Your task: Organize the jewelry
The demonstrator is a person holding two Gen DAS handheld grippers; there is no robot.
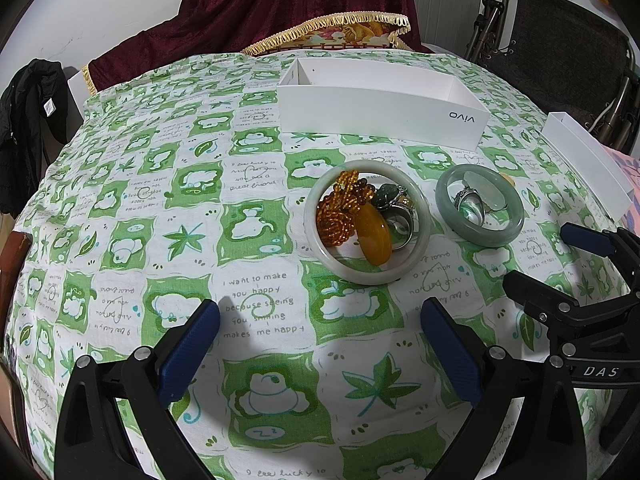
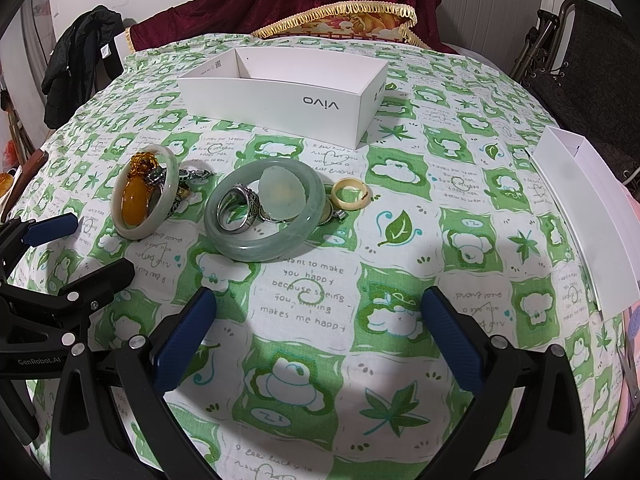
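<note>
low in both frames, the left gripper [image 1: 320, 344] and right gripper [image 2: 320, 336] hover spread wide and empty over the tablecloth [image 1: 256, 208]; pale bangle [image 1: 366, 222] and green bangle [image 2: 265, 211] ring the jewelry mid-frame.

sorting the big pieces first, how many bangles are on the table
2. A pale whitish bangle lies left, ringing the amber pendant and beads. A green bangle lies right of it, ringing a silver ring and a pale stone. Nothing suggests a hidden third.
</note>
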